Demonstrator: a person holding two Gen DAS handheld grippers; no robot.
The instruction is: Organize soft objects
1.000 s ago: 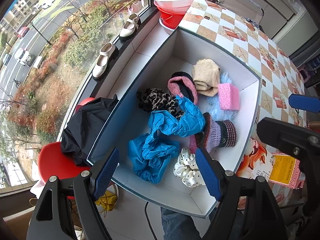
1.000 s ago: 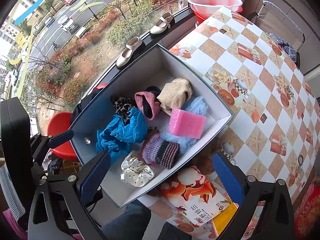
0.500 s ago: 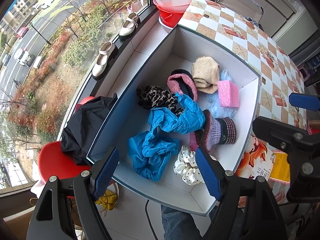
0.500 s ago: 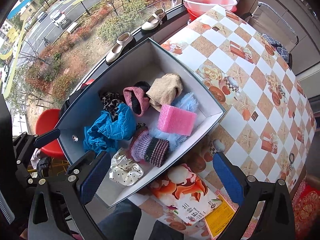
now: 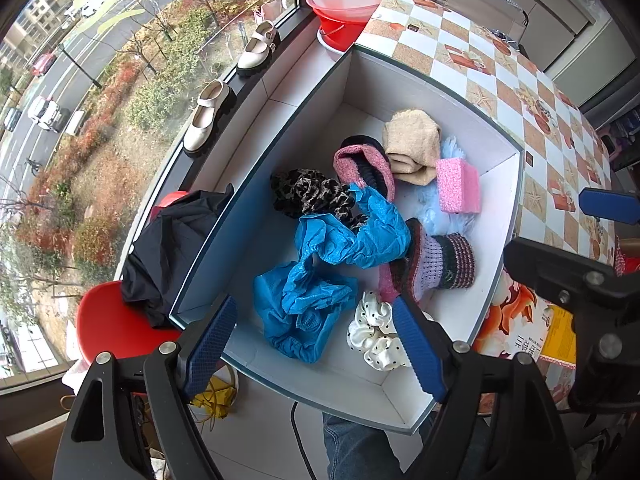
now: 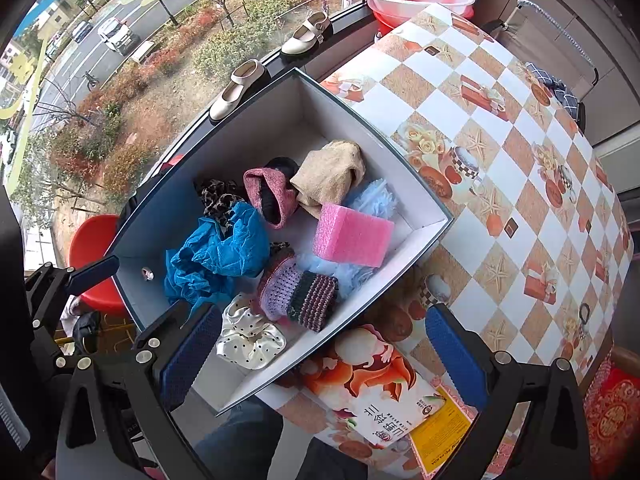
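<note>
A white box (image 5: pixel 496 184) (image 6: pixel 416 240) holds several soft things: crumpled blue cloth (image 5: pixel 320 272) (image 6: pixel 216 252), a leopard scrunchie (image 5: pixel 308 196), a pink knit sock (image 5: pixel 360 164) (image 6: pixel 268 196), a beige cloth (image 5: pixel 412 144) (image 6: pixel 328 176), a pink sponge (image 5: pixel 458 186) (image 6: pixel 352 234), a striped knit piece (image 5: pixel 440 264) (image 6: pixel 300 292) and a white dotted scrunchie (image 5: pixel 372 336) (image 6: pixel 250 342). My left gripper (image 5: pixel 316 344) hangs open high above the box's near end, holding nothing. My right gripper (image 6: pixel 320 352) is open and empty above the box's near corner.
The box lies on a table with a checkered cloth (image 6: pixel 520 160). A printed packet (image 6: pixel 384 392) sits by the near corner. Red basins (image 5: pixel 348 0) stand at the far end. Shoes (image 5: pixel 208 116) line the window sill, with a red chair and black garment (image 5: pixel 168 248) to the left.
The right wrist view has shifted a little, so the box sits further left and lower in it. The left gripper and the things in the box have not moved.
</note>
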